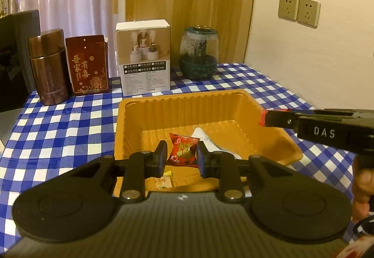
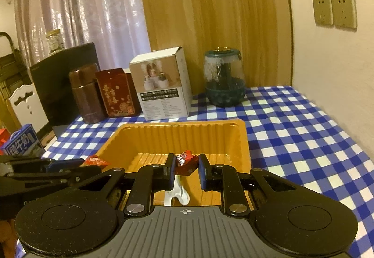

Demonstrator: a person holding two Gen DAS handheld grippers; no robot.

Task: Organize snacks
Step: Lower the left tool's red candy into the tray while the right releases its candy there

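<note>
Snacks are held over the orange tray (image 1: pixel 131 115), which sits on the blue checked tablecloth (image 1: pixel 58 122). The left gripper (image 1: pixel 181 157) is clamped on a red snack packet (image 1: pixel 183 149) above the tray's near end. The right gripper (image 2: pixel 186 165) pinches another red packet (image 2: pixel 185 161) over the tray's interior. A white wrapper (image 1: pixel 203 138) lies on the tray's floor.
</note>
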